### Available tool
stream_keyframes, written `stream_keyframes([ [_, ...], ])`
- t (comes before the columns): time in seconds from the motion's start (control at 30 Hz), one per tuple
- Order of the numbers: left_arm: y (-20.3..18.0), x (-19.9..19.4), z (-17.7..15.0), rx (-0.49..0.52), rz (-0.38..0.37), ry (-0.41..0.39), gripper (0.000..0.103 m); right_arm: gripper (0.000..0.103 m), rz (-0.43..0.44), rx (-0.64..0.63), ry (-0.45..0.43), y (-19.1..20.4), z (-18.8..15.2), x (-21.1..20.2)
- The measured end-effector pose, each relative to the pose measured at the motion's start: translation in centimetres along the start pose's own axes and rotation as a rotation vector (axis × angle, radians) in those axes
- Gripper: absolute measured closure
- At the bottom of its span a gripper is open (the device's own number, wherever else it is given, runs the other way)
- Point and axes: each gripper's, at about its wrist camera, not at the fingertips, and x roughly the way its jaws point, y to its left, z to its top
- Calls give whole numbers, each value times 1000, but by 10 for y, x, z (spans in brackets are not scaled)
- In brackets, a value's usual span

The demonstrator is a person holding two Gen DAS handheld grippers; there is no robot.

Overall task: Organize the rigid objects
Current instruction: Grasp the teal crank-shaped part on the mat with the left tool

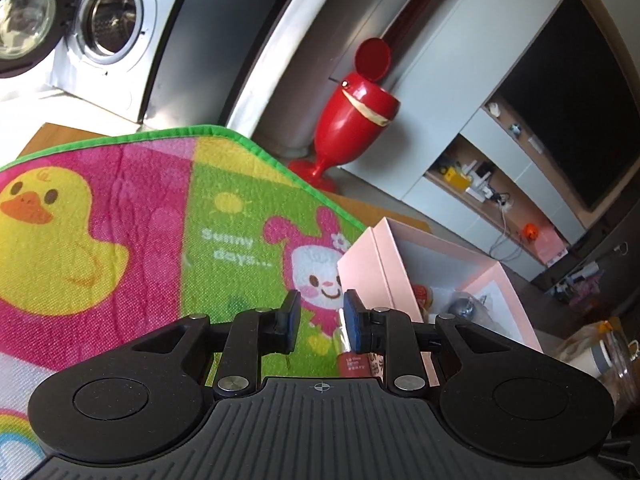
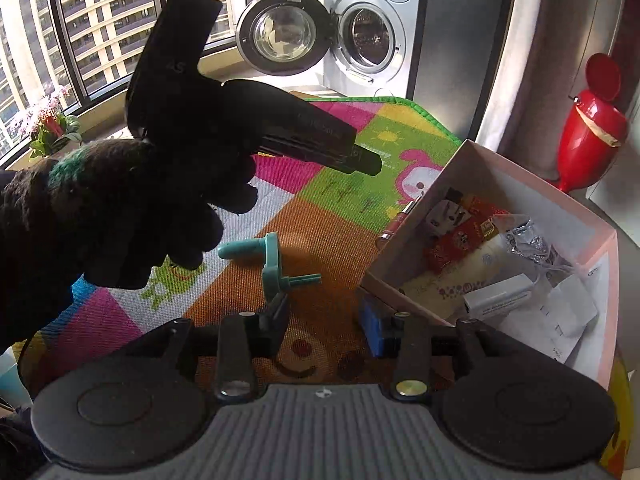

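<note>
A pink open box stands on a colourful play mat; it holds red packets, a foil wrapper, a white adapter and papers. A lip gloss tube lies on the mat against the box's outer wall. My left gripper, in a dark-gloved hand, hovers over the mat with its jaws a little apart and nothing between them; the tube shows below its right finger. My right gripper is open and empty. A teal plastic crank lies on the mat just ahead of its left finger.
A washing machine with its door swung open stands beyond the mat. A red pedestal bin is by the wall. A TV cabinet is at right, a glass jar sits beside the box, and flowers stand at the window.
</note>
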Motion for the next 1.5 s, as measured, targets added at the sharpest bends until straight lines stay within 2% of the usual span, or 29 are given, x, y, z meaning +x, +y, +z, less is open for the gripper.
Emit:
stream_keyframes([
  [0.17, -22, 55, 4, 149, 103, 112, 82, 60, -47, -18, -30, -4, -39, -11],
  [0.23, -32, 52, -2, 241, 107, 113, 84, 60, -64, -20, -39, -7, -54, -12],
  [0.27, -34, 49, -6, 268, 95, 131, 87, 59, -65, -16, -41, -8, -59, -12],
  [0.37, -38, 28, -28, 340, 54, 164, 87, 57, -47, 23, -38, -14, -71, -7],
  [0.43, -37, 10, -45, 343, 22, 176, 87, 57, -23, 54, -37, -14, -77, -3],
  [0.5, -33, -8, -60, 300, -25, 201, 87, 57, -4, 76, -42, -10, -81, 2],
  [0.57, -30, -24, -75, 259, -66, 220, 86, 52, 8, 88, -54, -7, -81, 4],
  [0.6, -30, -31, -82, 244, -84, 229, 86, 47, 8, 88, -64, -4, -81, 8],
  [0.67, -29, -43, -93, 239, -103, 238, 86, 43, 7, 80, -69, 0, -80, 12],
  [0.77, -29, -67, -99, 268, -68, 175, 86, 35, -17, 61, -82, 8, -80, 15],
  [0.83, -29, -93, -101, 291, -26, 72, 86, 31, -33, 79, -100, 10, -84, 14],
  [0.93, -21, -132, -108, 271, 39, -56, 85, 29, -28, 110, -125, 9, -89, 14],
  [1.0, -10, -149, -114, 230, 88, -81, 86, 29, 21, 84, -128, 13, -88, 13],
  [1.07, 2, -158, -121, 191, 112, -72, 86, 29, 71, 39, -149, 20, -83, 11],
  [1.17, 15, -166, -131, 155, 121, -51, 85, 34, 96, -75, -197, 41, -71, 13],
  [1.27, 19, -167, -137, 135, 100, -31, 86, 54, 124, -125, -179, 52, -58, 25],
  [1.33, 18, -164, -140, 136, 93, -24, 86, 77, 137, -115, -131, 53, -52, 31],
  [1.5, 12, -155, -144, 131, 82, -45, 85, 80, 78, -108, -108, 41, -68, 17],
])
